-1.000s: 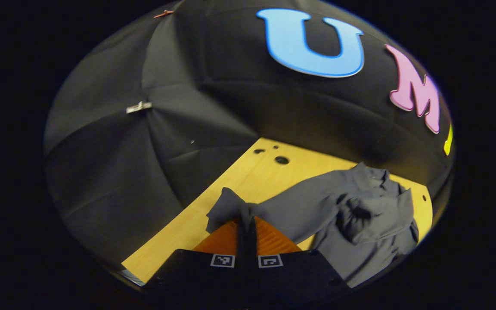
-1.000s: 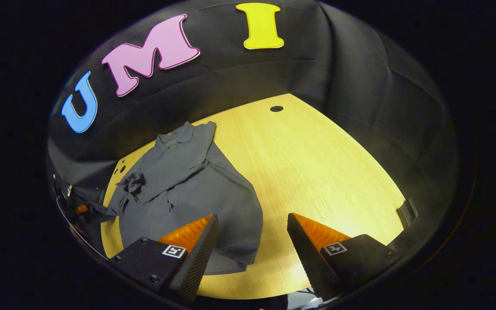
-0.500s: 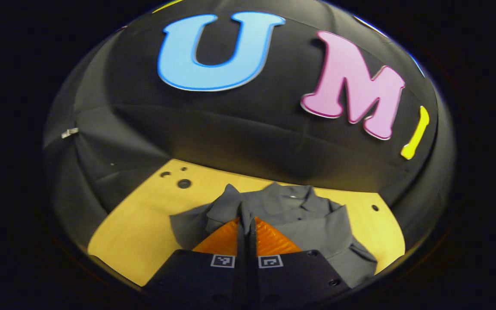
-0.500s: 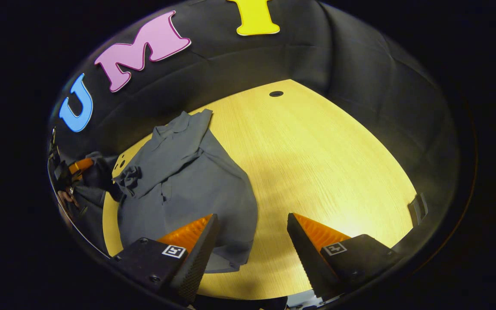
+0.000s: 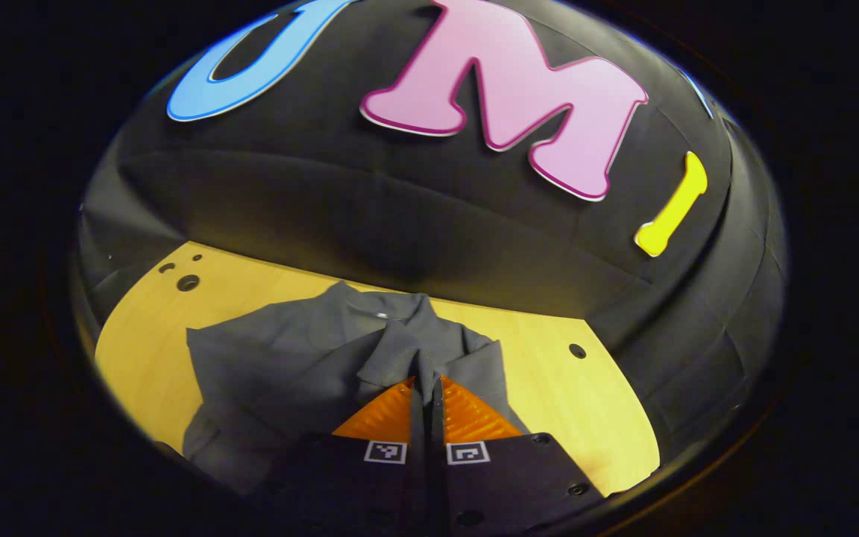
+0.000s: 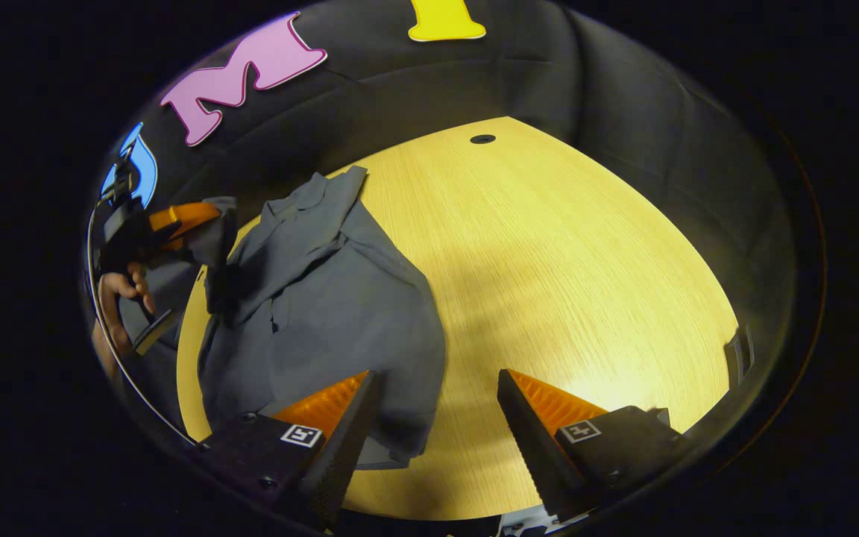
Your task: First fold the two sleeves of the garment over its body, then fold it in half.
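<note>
Across the pale yellow wooden tabletop [image 6: 549, 246] lies the dark grey collared garment [image 6: 325, 298], collar toward the booth wall, its body spread flat on the near-left part of the board. One long grey sleeve [image 5: 392, 358] is lifted off the cloth, its end pinched between the closed fingers of the left gripper [image 5: 423, 388], which hangs above the garment's chest; the right gripper view also catches that gripper [image 6: 176, 218] and the hand [image 6: 120, 287] holding it. Over the garment's hem hovers the right gripper [image 6: 433, 395], jaws wide apart, holding nothing. My worry is the thin pinch: the sleeve could slip free or land bunched, and any sideways tug may drag the unpinned body askew.
</note>
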Available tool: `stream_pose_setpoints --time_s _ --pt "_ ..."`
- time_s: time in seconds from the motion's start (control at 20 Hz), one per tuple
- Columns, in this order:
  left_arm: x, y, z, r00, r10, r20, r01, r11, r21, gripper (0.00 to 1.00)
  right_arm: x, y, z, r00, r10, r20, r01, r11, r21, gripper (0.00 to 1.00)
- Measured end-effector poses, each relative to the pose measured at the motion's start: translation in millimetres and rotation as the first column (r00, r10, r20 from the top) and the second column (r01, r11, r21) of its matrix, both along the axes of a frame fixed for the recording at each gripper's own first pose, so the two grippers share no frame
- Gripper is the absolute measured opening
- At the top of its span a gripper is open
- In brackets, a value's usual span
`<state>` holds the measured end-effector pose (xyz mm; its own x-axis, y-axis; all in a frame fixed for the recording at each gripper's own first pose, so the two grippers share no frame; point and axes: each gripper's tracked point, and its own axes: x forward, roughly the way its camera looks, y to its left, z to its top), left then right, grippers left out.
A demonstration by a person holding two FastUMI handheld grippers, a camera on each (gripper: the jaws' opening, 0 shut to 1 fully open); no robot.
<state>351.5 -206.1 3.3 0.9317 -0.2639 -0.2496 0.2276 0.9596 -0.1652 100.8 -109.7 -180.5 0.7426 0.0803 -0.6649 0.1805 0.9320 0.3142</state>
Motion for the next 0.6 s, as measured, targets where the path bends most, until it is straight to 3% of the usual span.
stream_pose_setpoints --time_s 0.25,0.45,0.6 --pt "16.6 -55.6 -10.8 0.997 -0.078 -0.005 0.078 0.997 0.023 0.05 -1.7 -6.4 -13.0 0.999 -0.012 -0.040 0.012 1.000 0.021 0.99" --pt "25.0 -75.5 -25.9 0.994 -0.108 -0.033 0.110 0.991 0.070 0.07 -5.6 -13.3 -21.4 0.997 -0.006 -0.078 0.006 1.000 -0.009 0.99" --pt "19.8 -82.8 -30.4 0.989 -0.139 -0.051 0.142 0.988 0.056 0.12 -5.1 -10.2 -22.6 0.996 -0.005 -0.090 0.005 1.000 -0.003 0.99"
